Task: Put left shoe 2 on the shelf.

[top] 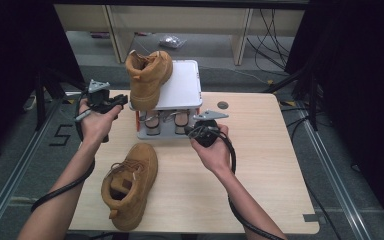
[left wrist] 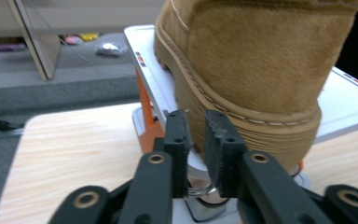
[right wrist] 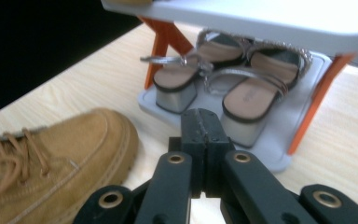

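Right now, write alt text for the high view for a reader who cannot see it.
A person's two hands, each holding a tool, flank a small two-tier shoe rack on a wooden table. One tan boot stands on the rack's top shelf beside the left tool; the other tan boot lies on the table, and the right tool sits by the lower shelf.

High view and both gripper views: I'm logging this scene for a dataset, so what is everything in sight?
Boot on rack: one, tan suede, on the top shelf's left edge.
Boot on table: one, tan, laced, lying near the front left.
Sandals: two, silver block heels, on the rack's lower shelf.
Shoe rack: one, white shelves, orange legs, at the table's far middle.
Table: one, light wood.
Left gripper: black, jaws slightly apart beside the racked boot's sole, gripping nothing.
Right gripper: black, shut, empty, facing the sandals.
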### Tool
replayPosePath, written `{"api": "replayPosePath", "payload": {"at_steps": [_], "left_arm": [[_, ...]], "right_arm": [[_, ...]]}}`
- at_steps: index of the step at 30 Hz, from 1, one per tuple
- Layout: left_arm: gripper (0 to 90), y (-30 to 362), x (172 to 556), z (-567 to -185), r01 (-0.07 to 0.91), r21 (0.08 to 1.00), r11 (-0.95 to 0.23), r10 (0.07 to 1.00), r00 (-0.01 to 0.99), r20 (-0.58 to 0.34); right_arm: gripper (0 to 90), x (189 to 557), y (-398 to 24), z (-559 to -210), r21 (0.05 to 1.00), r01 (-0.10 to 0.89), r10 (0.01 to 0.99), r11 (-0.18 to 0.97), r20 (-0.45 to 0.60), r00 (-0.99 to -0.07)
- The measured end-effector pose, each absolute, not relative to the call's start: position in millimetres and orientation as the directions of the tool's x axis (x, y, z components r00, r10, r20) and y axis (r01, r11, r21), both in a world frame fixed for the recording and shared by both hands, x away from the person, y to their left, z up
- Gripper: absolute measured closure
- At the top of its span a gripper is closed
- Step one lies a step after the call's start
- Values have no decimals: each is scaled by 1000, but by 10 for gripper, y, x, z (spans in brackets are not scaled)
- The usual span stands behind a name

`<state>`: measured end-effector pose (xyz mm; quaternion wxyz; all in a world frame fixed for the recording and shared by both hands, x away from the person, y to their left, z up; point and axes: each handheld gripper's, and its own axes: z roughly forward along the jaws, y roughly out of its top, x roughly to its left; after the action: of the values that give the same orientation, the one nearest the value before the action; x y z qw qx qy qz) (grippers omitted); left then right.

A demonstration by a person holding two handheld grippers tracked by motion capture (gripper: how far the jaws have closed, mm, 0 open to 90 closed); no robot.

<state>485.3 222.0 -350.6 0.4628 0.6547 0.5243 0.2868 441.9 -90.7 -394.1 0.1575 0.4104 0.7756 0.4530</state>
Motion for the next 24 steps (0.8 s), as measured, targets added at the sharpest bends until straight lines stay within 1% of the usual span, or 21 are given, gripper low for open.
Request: {"api": "replayPosePath", "payload": {"at_steps": [3,8,9,11,15,17,19,24], "left_arm": [[844,2230,4873,-3510,423,906,-31,952,289,-103],[890,2196,4925,-3543,438,898,-34,947,302,-112],[893,2189,4934,-3552,441,897,-36,946,303,-112],[894,2178,4953,-3573,442,897,-35,946,305,-113],[894,2162,4980,-3607,443,895,-45,946,307,-104],[895,2156,4988,-3616,443,895,-45,946,307,-105],[894,2152,4990,-3616,441,896,-49,946,308,-100],[894,2146,4994,-3618,442,896,-52,945,313,-99]], "right_arm": [[900,4498,-819,-3894,845,475,772,246,126,-623],[900,4581,-649,-3823,852,466,766,240,129,-630],[900,4602,-620,-3812,852,461,761,251,121,-637],[900,4624,-542,-3803,851,468,759,238,137,-637],[900,4703,-413,-3771,866,444,754,230,130,-643],[900,4744,-357,-3734,870,436,762,230,117,-636],[900,4794,-296,-3720,873,441,761,208,139,-633],[899,4920,-188,-3687,883,424,776,199,122,-618]]}}
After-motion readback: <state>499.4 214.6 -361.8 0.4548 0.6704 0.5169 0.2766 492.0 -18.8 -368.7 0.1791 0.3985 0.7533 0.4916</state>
